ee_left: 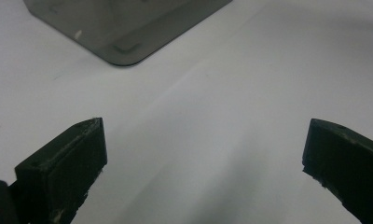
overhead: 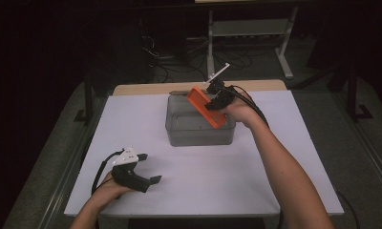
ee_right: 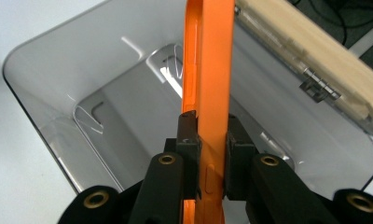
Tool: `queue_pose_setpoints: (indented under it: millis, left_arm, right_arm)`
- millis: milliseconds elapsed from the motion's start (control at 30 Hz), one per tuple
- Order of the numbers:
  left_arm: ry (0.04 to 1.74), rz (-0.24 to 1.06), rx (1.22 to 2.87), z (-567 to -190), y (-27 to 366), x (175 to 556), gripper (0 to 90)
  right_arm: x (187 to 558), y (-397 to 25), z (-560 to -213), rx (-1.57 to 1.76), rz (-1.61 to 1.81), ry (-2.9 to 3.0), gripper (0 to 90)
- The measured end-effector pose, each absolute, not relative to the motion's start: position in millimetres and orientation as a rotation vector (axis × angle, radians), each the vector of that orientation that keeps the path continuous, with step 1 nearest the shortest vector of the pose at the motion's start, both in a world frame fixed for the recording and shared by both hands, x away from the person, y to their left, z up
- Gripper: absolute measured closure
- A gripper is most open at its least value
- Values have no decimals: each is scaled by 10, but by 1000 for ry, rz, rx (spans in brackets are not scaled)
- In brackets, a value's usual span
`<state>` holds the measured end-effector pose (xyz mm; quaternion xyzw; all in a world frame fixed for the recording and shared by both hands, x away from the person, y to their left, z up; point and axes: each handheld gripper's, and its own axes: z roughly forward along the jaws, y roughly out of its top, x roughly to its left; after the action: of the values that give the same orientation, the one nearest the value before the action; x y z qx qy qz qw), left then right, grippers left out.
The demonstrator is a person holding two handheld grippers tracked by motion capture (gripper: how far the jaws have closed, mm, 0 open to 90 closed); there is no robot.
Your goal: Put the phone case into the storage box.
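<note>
The orange phone case point(ee_right: 208, 93) stands on edge, pinched between the right gripper's point(ee_right: 211, 140) fingers point(ee_right: 188, 135) near its lower end, its length running up and away over the open grey bin point(ee_right: 49, 79).

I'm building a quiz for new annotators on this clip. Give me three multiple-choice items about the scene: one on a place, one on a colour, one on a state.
1. Where is the flat case held?
A. Over the clear bin
B. On the white tabletop by the left gripper
C. On the floor

2. What colour is the case?
A. Blue
B. Orange
C. Green

3. How does the left gripper stand?
A. Shut on the case
B. Shut on the bin's rim
C. Open, holding nothing

Answers:
1. A: the high view shows the right gripper holding it tilted above the bin's opening.
2. B: it shows bright orange in the high view and the right gripper view.
3. C: the left gripper view shows its jaws wide apart with bare tabletop between them.
</note>
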<state>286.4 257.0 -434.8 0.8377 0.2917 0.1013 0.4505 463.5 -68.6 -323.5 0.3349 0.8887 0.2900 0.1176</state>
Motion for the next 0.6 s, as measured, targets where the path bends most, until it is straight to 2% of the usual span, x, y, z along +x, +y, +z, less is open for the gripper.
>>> queue_pose_setpoints:
  millis: [600]
  left_arm:
    - [718,250,2064,-4331,2583,2857,0]
  right_arm:
    - [4805,-620,-3448,1105,669,2708,785]
